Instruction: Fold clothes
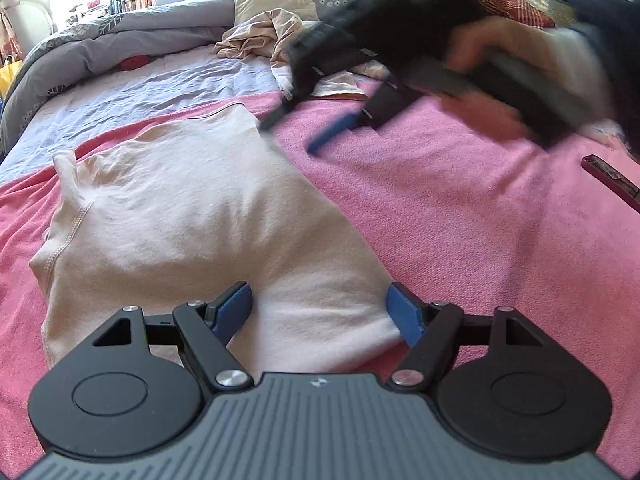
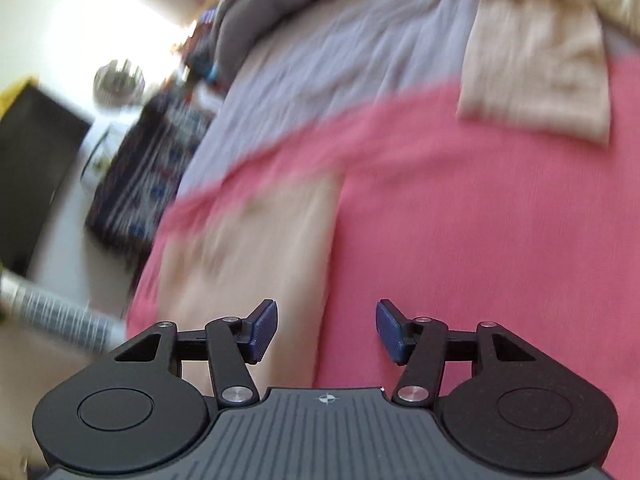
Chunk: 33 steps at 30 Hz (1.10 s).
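Meanwhile the folded pale-pink shirt (image 1: 208,240) lies on the pink blanket (image 1: 460,240) toward the bed's left edge, the left gripper (image 1: 320,316) spread empty above its hem, the blurred right gripper (image 2: 326,330) likewise spread, holding nothing.

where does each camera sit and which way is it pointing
Left wrist: on the left gripper, looking down and forward over the pale garment on the pink blanket; its open blue fingers and the hand holding the right gripper show.
Right wrist: on the right gripper, blurred, angled down at the blanket; only its open fingers show.
Shared: garment, blanket, crumpled beige clothes.
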Available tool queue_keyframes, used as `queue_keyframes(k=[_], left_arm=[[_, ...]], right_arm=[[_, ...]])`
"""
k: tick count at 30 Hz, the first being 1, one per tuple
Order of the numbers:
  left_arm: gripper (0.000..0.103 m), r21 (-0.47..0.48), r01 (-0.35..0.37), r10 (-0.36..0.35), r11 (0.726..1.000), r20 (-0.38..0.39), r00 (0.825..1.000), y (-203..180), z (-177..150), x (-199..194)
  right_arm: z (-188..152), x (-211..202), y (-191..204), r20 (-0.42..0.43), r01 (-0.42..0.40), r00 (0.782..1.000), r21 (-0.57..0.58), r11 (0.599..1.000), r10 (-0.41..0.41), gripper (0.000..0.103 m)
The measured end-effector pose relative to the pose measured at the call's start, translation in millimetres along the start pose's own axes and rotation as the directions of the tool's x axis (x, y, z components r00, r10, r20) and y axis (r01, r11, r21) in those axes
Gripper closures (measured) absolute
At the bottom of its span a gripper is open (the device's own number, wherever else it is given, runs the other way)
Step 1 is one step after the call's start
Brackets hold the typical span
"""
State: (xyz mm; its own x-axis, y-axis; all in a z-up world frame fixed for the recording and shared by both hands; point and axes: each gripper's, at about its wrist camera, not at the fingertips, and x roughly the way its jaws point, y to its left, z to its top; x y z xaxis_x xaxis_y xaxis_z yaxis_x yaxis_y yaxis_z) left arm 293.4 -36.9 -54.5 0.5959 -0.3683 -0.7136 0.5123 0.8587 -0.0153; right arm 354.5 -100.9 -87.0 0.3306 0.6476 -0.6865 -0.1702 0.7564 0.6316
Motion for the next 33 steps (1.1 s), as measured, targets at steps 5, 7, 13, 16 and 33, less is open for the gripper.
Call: queue_keyframes(k=[5,7,13,16,33], left_arm=[[0.028,-0.001,-0.004,0.004,1.0,0.012,1.0,-1.0,-1.9,-0.6],[0.028,-0.003,-0.004,0.004,1.0,0.014,1.0,-1.4,-2.2,-1.2],[0.028,-0.011,-0.014,0.015,1.0,0.024,1.0,-2.5,-2.8,-3.8],[0.027,0.001,-0.049,0.049,0.999,0.01,0.999,-4.5,3.0,-14.5],[0.004,-0.073,-0.124,0.121,0.99,-0.05,0.991,19.9,-36.3,-34.9]], right_arm=[[-15.9,17.6,28.4,0.05,0.058,0.997,-0.062,0.996,-0.055,0.064],[1.0,27.6,23.3,0.108,0.066,0.992,-0.01,0.998,-0.065,0.074],[68.1,63.2,12.7,0.206,0.14,0.97,-0.018,0.99,-0.133,0.09],[77.5,64.7,51.0,0.21,0.305,0.944,-0.256,0.917,-0.256,0.076],[-3.9,153.3,205.6,0.085,0.201,0.976,-0.718,0.666,-0.202,0.027]])
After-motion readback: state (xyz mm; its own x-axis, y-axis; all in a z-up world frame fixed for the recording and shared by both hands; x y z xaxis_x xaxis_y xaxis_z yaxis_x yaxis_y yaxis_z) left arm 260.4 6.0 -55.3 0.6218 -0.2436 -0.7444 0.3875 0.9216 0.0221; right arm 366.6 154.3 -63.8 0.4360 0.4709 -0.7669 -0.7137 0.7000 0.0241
